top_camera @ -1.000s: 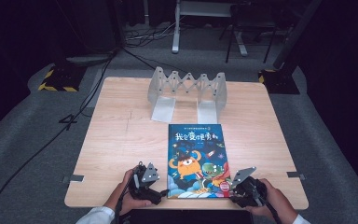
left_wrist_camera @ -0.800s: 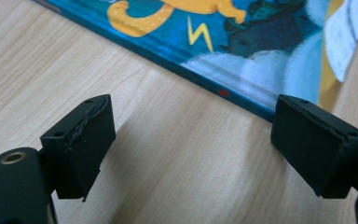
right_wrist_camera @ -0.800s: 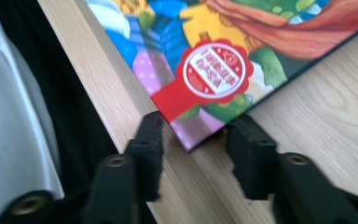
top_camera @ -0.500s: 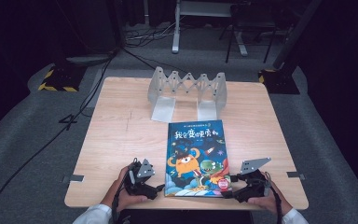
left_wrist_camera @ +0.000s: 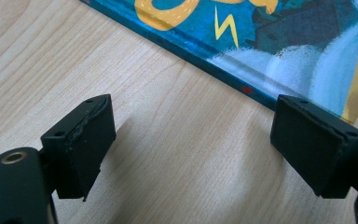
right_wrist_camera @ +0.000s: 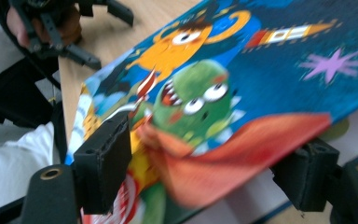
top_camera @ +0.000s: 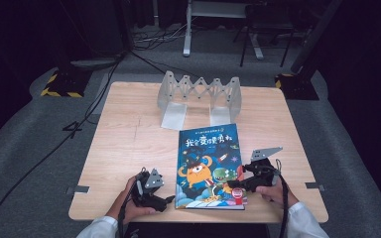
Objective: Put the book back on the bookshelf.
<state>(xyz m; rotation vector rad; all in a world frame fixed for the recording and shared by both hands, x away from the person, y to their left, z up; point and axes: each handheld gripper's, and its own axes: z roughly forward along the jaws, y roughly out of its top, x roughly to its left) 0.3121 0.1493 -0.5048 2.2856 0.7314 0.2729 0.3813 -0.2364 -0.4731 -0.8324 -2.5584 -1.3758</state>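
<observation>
A picture book (top_camera: pixel 208 163) with a blue cover and cartoon monsters lies flat on the wooden table (top_camera: pixel 119 144), near its front edge. My left gripper (top_camera: pixel 164 194) rests just left of the book's spine, open, with bare wood between its jaws (left_wrist_camera: pixel 196 135); the book's edge (left_wrist_camera: pixel 261 37) runs past them. My right gripper (top_camera: pixel 239 184) reaches in from the book's lower right corner. Its jaws have just been opening and stand wide (right_wrist_camera: pixel 205 168), with the blurred cover edge (right_wrist_camera: pixel 270 70) between them and no pad pressing on it.
A grey accordion-style rack (top_camera: pixel 198 94) stands at the back middle of the table. Beyond the book, the right gripper view takes in the left hand and its gripper (right_wrist_camera: pixel 105 35). Cables cross the dark floor behind the table.
My right gripper has shifted away from the table's front edge along the book's right side, and its jaws have spread. The left gripper and the book lie as before.
</observation>
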